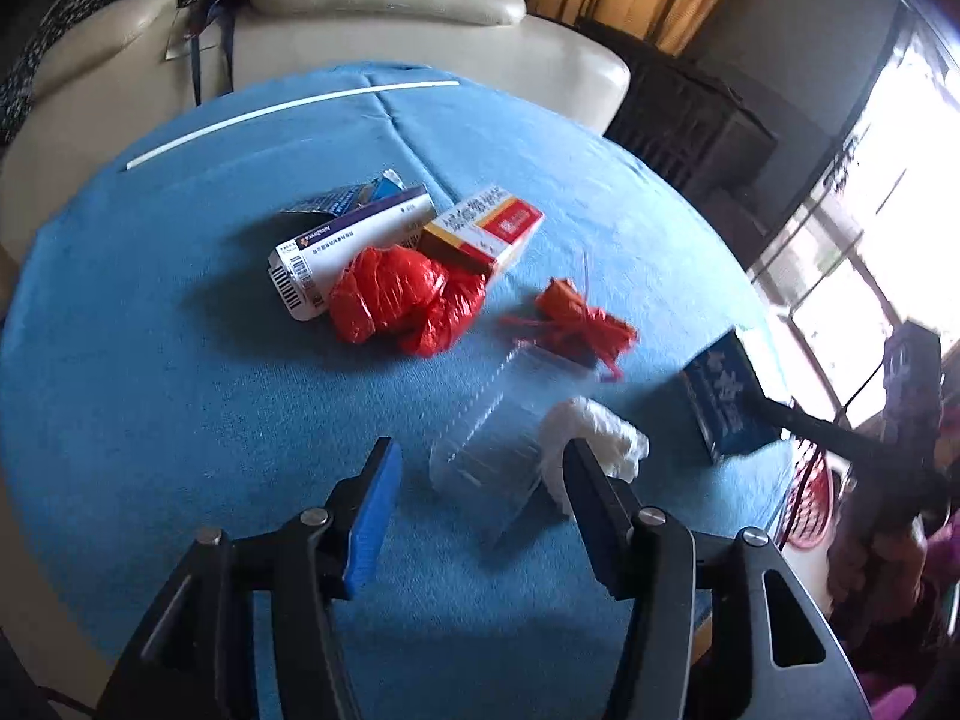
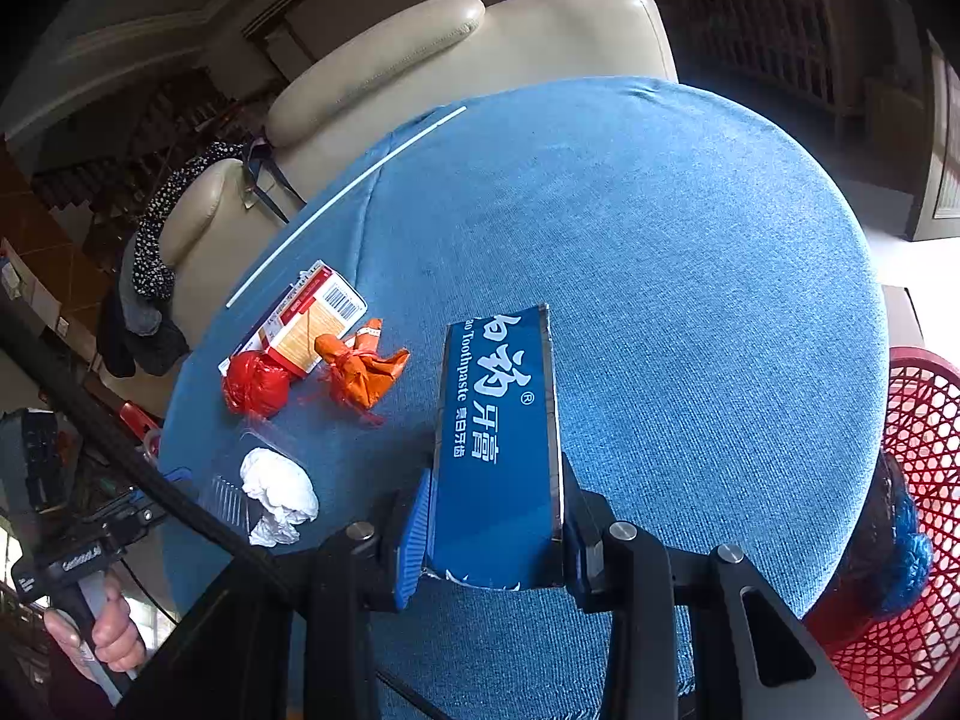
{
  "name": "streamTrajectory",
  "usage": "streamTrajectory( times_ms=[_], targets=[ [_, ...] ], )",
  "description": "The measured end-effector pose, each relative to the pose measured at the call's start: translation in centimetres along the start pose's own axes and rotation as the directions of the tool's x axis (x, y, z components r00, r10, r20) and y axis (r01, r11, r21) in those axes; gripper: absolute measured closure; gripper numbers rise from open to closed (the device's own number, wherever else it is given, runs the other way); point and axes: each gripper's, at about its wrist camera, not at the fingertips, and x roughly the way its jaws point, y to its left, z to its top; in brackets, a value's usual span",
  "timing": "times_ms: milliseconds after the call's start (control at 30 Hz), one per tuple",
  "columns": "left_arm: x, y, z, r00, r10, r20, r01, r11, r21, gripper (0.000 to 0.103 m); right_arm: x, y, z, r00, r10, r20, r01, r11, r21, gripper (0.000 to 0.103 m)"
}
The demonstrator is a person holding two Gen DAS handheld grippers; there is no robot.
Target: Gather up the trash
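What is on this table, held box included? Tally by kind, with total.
Boxes: 3 - white box, red box, blue box
Crumpled bags: 2 - red bag, orange bag
Clear tray: 1
Tissue wad: 1
Torn blue packet: 1
White strip: 1
Total: 9

I'm seeing a blue tabletop point(image 1: 180, 360), a dark blue toothpaste box point(image 2: 498, 450) showing white lettering, a red crumpled bag point(image 1: 408, 306), a white tissue wad point(image 1: 600, 426), and a red lattice-patterned basket point(image 2: 918, 480).

A round table point(image 1: 180, 420) under a blue cloth carries the litter. Around the crumpled red plastic bag point(image 1: 402, 306) lie medicine boxes point(image 1: 480, 228) behind, an orange wrapper point(image 1: 576, 318) beside, and a clear plastic tray point(image 1: 498, 438) and white tissue wad point(image 1: 600, 426) nearer.
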Motion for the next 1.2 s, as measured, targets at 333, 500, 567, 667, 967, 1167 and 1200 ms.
streamTrajectory(
  times_ms=[333, 500, 567, 667, 967, 1167, 1200],
  targets=[
    [1.0, -0.8, -0.3, 1.000, 0.026, 0.003, -0.026, 0.998, 0.054, 0.059, 0.5, 0.0, -0.3, 1.000, 0.006, -0.010, -0.006, 1.000, 0.004, 0.064],
    [1.2, -0.2, -0.2, 1.000, 0.024, -0.007, -0.024, 0.999, 0.030, 0.059, 0.5, -0.1, -0.4, 1.000, 0.006, -0.009, -0.006, 1.000, 0.010, 0.064],
    [0.9, 0.1, 0.0, 0.999, 0.033, 0.008, -0.033, 0.999, 0.028, 0.058, 0.3, 0.0, -0.4, 1.000, 0.004, -0.006, -0.004, 1.000, 0.003, 0.064],
    [1.1, 0.2, 0.5, 0.999, 0.046, 0.015, -0.046, 0.998, 0.039, 0.057, 0.3, 0.3, -0.4, 1.000, 0.007, -0.004, -0.007, 1.000, -0.006, 0.064],
    [3.1, 0.5, 0.7, 1.000, 0.008, -0.003, -0.007, 0.999, 0.036, 0.054, 0.2, 0.8, -0.6, 1.000, 0.010, -0.009, -0.010, 1.000, -0.015, 0.064],
    [3.2, 0.7, 0.7, 1.000, 0.016, 0.014, -0.016, 0.999, 0.027, 0.087, -0.1, 0.9, -0.6, 1.000, 0.013, -0.002, -0.013, 1.000, -0.018, 0.064],
    [3.0, 0.8, 0.7, 1.000, 0.016, 0.021, -0.017, 1.000, 0.024, 0.090, -0.2, 1.0, -0.6, 1.000, 0.015, -0.002, -0.015, 1.000, -0.019, 0.064]
  ],
)
